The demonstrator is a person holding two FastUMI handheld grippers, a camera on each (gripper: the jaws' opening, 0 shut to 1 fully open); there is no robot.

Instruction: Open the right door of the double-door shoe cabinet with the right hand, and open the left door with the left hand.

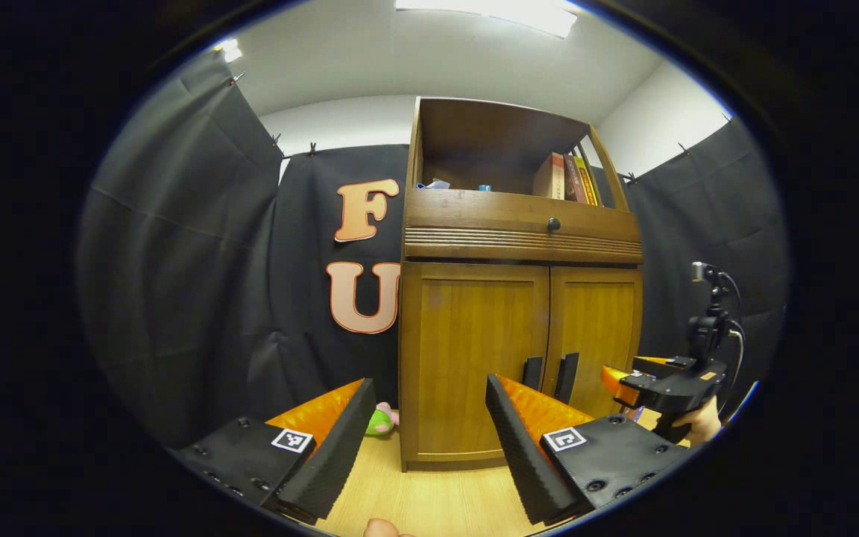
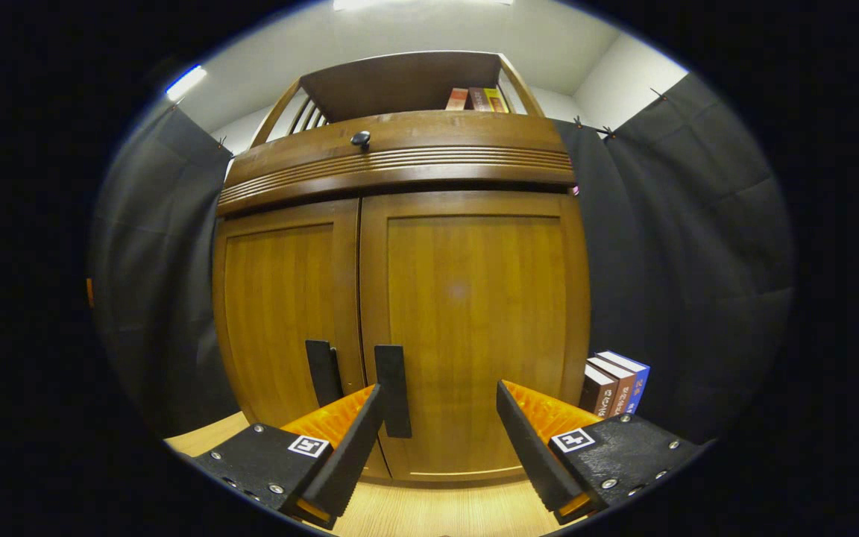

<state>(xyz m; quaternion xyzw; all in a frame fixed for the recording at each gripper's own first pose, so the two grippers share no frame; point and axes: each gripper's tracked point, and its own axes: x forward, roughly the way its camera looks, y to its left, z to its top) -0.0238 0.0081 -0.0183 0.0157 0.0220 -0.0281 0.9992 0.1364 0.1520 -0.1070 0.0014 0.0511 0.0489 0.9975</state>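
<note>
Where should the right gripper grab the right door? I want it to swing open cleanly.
Grip the right door's handle, the upright dark bar near the centre seam, from the front with fingers either side. Its hinges seem on the outer edge. The right gripper is open.

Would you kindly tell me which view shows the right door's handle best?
The right gripper view: the right door's handle stands large and close, beside the right tongs. In the left gripper view, that handle is smaller, farther off and seen at an angle.

Books (image 2: 614, 386) stand right of the cabinet (image 2: 467, 298).
</note>
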